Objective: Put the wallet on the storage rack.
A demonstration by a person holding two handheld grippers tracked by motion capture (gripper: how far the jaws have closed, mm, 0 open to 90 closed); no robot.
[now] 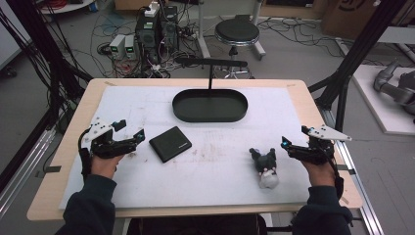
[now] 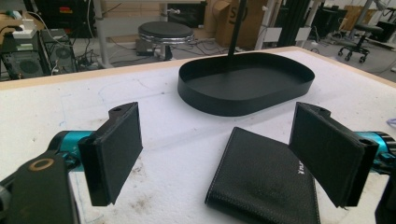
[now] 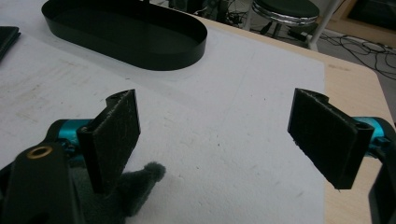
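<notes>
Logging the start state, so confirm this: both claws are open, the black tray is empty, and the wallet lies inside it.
One error: the wallet lies on the white mat in front of the black tray, not inside it, as the high view shows. Both claws, left and right, are open and the tray is empty.

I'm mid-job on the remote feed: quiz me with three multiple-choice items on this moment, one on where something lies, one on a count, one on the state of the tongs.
1. Where does the black wallet lie?
A. inside the black tray
B. on the white mat, nearer the left tongs
C. beside the plush toy

2. How many loose things lie on the mat in front of the tray?
A. one
B. two
C. four

3. How do the left tongs and right tongs stand?
A. both open
B. both shut
C. left shut on the wallet

Answers: B, the wallet lies flat just beyond the left tongs; B, the wallet and the plush toy; A, each pair's pads stand wide apart around nothing.
</notes>
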